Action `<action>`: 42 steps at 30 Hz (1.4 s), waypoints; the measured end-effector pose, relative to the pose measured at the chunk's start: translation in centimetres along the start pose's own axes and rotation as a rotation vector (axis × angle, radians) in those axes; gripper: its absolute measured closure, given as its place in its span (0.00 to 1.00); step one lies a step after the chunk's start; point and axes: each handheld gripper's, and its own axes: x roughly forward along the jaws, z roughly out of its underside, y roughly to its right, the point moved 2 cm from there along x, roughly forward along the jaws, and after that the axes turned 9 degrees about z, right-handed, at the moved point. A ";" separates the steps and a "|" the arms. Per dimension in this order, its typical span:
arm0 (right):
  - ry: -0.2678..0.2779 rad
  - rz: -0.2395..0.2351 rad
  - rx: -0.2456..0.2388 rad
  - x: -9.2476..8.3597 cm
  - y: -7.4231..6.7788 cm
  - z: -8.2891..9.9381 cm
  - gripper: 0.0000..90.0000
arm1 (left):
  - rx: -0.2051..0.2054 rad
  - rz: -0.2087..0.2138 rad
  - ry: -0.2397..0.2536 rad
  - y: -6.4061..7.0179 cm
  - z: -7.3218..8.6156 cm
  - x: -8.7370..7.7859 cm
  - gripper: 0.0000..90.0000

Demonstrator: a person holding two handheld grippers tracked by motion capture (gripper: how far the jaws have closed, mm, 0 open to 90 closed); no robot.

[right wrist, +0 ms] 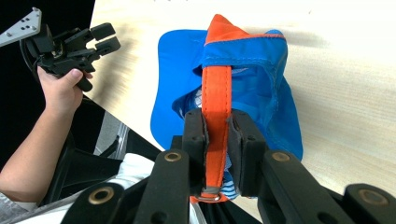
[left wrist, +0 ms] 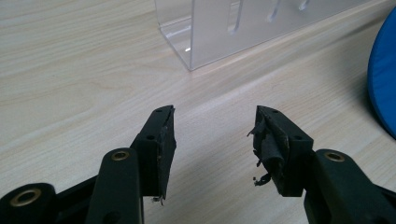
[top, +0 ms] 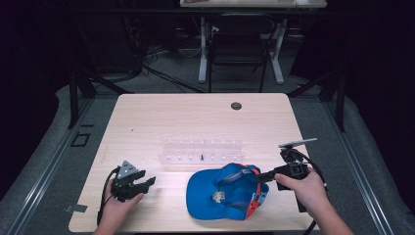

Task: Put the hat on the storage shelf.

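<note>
Orange strap at the back of the blue cap is the piece being worked: the right hand-held gripper has it pinched flat between both jaws, clenched tight just above the little metal buckle. The cap itself sits near the front edge of the counter, brim toward the left side, its back lifted a bit where the strap is caught. Just beyond it stands a clear plastic rack with a row of small pegs, one of them dark; nothing hangs there. Off to the left, well apart from the cap, the left hand-held gripper is released, jaws spread and empty, resting low over the bare wood. By my reckoning the grab is done and little else: the cap is secured by its strap, but it has not yet gone anywhere, and the free hand has no part in it so far.
</note>
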 end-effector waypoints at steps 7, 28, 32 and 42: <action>-0.005 -0.023 -0.003 -1.3 -1.1 -0.9 0.87 | 0.006 0.000 0.000 0.1 0.0 0.1 0.54; -0.002 -0.181 -0.008 -3.9 -4.9 -3.0 0.87 | 0.003 -0.005 0.004 0.1 0.0 0.1 0.54; 0.006 -0.204 -0.016 -4.1 -5.6 -3.3 0.87 | 0.002 -0.004 0.004 0.1 0.0 0.1 0.54; 0.011 -0.267 0.002 -4.1 -6.4 -3.9 0.87 | 0.002 -0.001 0.006 0.1 0.0 0.1 0.54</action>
